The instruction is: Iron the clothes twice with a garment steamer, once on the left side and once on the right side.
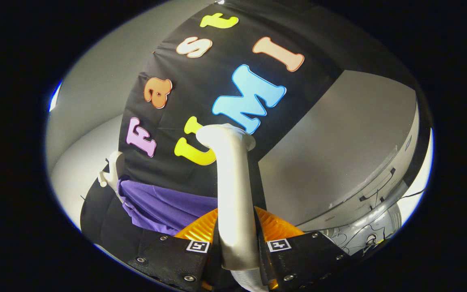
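Observation:
My gripper (237,243) is shut on the garment steamer handle (235,194), a pale curved wand that rises from between the fingers. Both fingers press on its lower part. The steamer head (225,136) at the top of the wand is turned away from me, toward the black cloth wall. A purple garment (158,205) hangs to the left, low and beyond the fingers, partly hidden behind the left finger. A white hanger (112,170) sticks out at the garment's upper left corner. The steamer head stands apart from the garment, up and to its right.
A grey panel (339,150) of the booth lies to the right of the wand. A ribbed hose (373,225) and thin cables show low on the right. A pale wall (95,89) curves round on the left.

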{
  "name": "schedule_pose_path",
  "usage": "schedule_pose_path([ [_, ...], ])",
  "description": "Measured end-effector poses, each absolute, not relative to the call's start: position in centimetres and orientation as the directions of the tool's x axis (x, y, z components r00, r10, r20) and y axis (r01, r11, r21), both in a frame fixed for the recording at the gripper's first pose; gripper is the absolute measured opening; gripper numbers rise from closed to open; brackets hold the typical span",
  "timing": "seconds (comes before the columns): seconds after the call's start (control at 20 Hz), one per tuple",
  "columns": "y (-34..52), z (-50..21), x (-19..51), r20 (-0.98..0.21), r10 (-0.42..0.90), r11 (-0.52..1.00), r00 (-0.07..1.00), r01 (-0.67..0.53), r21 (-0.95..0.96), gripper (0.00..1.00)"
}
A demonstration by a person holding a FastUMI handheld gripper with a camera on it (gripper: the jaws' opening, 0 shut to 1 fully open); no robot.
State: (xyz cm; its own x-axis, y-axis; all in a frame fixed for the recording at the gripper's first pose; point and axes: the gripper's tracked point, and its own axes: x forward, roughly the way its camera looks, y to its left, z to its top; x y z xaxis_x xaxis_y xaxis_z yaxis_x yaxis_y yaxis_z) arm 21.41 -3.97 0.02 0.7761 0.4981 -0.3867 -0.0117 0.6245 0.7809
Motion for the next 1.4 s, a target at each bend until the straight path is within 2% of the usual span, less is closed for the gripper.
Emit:
schedule_pose_path([
  [0.4, 2.9, 5.9, 16.7, -0.266, 0.399, 0.751, 0.878, -0.147, 0.644, 0.37],
  [0.7, 8.0, 9.6, 14.8, -0.146, 0.306, 0.872, 0.941, -0.215, 0.440, 0.37],
  [0.85, 10.2, 10.4, 14.2, -0.073, 0.230, 0.937, 0.970, -0.201, 0.285, 0.37],
  [1.05, 13.8, 10.5, 13.6, 0.003, 0.206, 0.968, 0.979, -0.204, 0.144, 0.37],
  [1.4, 17.0, 10.0, 14.4, 0.114, 0.157, 0.988, 0.981, -0.157, -0.006, 0.37],
])
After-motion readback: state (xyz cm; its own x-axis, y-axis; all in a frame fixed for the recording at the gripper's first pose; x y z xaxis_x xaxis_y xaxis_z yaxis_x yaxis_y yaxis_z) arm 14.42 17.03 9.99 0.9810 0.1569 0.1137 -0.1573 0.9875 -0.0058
